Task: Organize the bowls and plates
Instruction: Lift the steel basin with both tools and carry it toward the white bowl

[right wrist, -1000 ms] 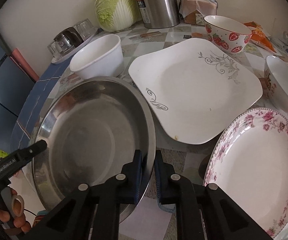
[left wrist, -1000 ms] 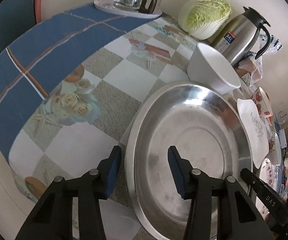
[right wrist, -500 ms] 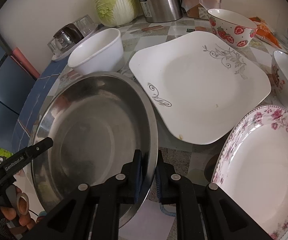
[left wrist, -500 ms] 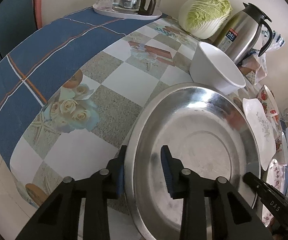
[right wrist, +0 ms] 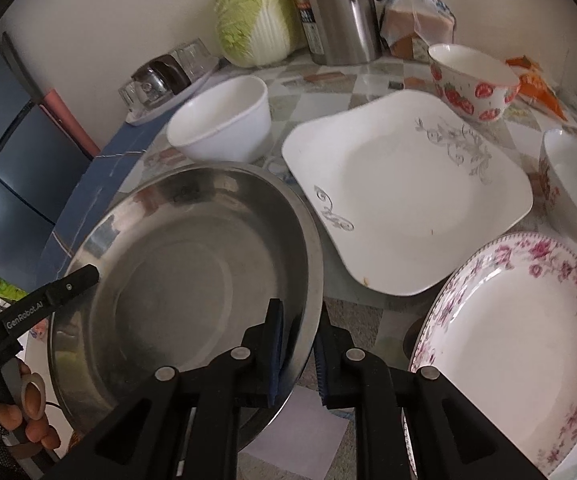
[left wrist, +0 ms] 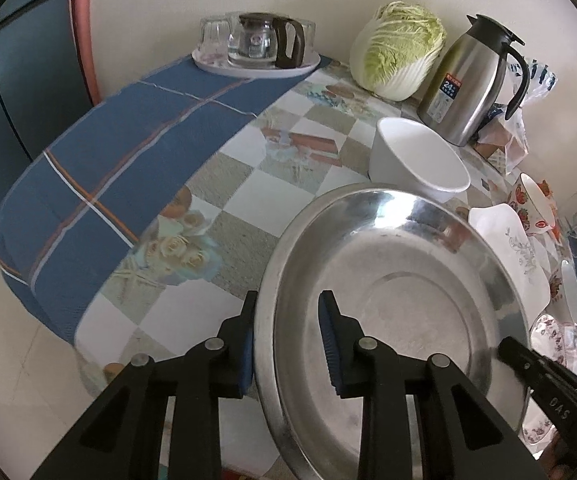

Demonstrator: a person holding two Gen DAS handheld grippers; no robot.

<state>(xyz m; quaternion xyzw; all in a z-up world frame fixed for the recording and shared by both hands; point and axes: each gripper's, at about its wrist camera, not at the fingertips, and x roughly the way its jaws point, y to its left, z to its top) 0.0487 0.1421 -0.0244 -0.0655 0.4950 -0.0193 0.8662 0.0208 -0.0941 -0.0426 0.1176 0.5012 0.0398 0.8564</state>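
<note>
A large steel basin sits at the table's near edge. My left gripper straddles its left rim, one finger outside and one inside, the jaws still apart. My right gripper is shut on the basin's right rim. A white bowl stands just behind the basin. A square white plate lies to the basin's right. A floral round plate lies at the near right. A strawberry bowl stands behind the square plate.
A cabbage, a steel thermos jug and a tray with glassware stand along the wall. Another patterned bowl is at the far right. A bagged loaf sits by the jug.
My left gripper has moved forward onto the basin's left rim and its jaws have narrowed around it. The right gripper stays clamped on the right rim.
</note>
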